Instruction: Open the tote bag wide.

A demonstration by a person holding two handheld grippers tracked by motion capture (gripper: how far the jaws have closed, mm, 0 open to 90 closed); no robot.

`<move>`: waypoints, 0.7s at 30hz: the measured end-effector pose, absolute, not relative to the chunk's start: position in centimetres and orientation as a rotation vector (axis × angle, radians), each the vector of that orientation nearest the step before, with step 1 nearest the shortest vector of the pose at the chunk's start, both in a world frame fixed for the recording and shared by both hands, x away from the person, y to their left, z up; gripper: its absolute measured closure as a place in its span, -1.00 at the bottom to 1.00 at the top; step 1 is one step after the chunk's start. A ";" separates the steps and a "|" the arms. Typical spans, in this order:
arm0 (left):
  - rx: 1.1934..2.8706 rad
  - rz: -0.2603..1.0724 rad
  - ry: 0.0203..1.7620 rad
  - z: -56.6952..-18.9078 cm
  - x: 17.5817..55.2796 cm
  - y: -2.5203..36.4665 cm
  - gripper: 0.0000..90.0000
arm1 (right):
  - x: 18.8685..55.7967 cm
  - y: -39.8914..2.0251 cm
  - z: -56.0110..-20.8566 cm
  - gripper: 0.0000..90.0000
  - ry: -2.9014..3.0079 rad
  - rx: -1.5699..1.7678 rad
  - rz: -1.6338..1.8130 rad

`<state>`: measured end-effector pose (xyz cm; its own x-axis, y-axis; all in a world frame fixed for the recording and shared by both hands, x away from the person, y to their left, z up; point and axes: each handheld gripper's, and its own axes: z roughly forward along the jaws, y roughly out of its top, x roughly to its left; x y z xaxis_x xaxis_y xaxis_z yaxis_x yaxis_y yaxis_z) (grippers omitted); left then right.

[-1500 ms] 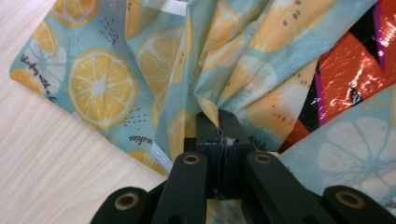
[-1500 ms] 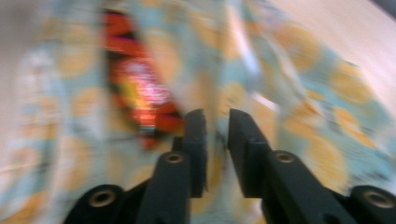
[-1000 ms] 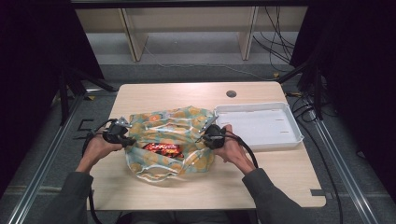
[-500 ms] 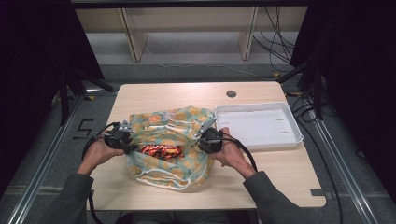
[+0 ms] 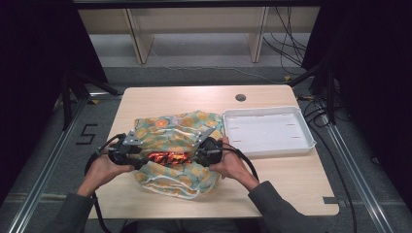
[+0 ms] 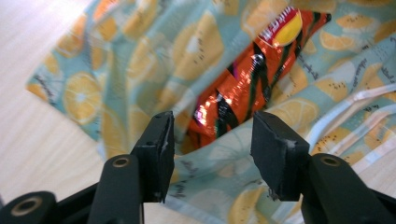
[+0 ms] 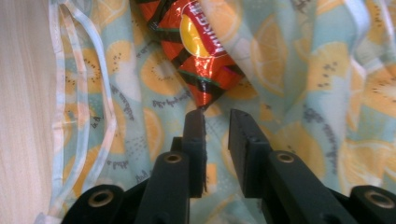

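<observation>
A teal cloth bag (image 5: 167, 133) printed with orange slices lies crumpled in the middle of the table. A shiny orange-red snack packet (image 5: 167, 157) shows in its opening, between my two grippers. My left gripper (image 5: 140, 158) is at the bag's left side. Its jaws have just been opening and stand wide (image 6: 213, 119), with nothing pinched; the packet (image 6: 252, 79) and the cloth (image 6: 140, 51) lie beyond them. My right gripper (image 5: 198, 154) is at the bag's right side. Its jaws have just been opening too and stand slightly apart (image 7: 216, 115) above the cloth (image 7: 303, 93), just short of the packet (image 7: 201, 46).
A white empty tray (image 5: 268, 112) sits right of the bag, close to my right hand. A dark round hole (image 5: 240, 97) is in the tabletop behind it. White drawstring loops (image 7: 84, 107) trail from the bag's edge onto the bare wood (image 5: 291, 184).
Both grippers have let go of the bag's edges and drawn toward the person, the right one also inward. The bag has bunched up and covers more of the packet.
</observation>
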<state>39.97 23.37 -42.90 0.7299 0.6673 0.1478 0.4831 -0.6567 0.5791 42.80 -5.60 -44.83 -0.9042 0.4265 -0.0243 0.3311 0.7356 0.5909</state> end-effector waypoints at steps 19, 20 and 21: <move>2.532 0.443 0.995 -46.7 40.1 21.9 0.07 | 42.6 -5.2 -45.1 0.66 2.776 0.603 0.892; 2.523 0.451 1.009 -46.9 40.2 21.9 0.09 | 42.6 -5.2 -45.1 0.66 2.779 0.595 0.892; 2.535 0.469 0.985 -47.0 40.4 21.9 0.14 | 42.6 -5.3 -45.1 0.66 2.783 0.597 0.883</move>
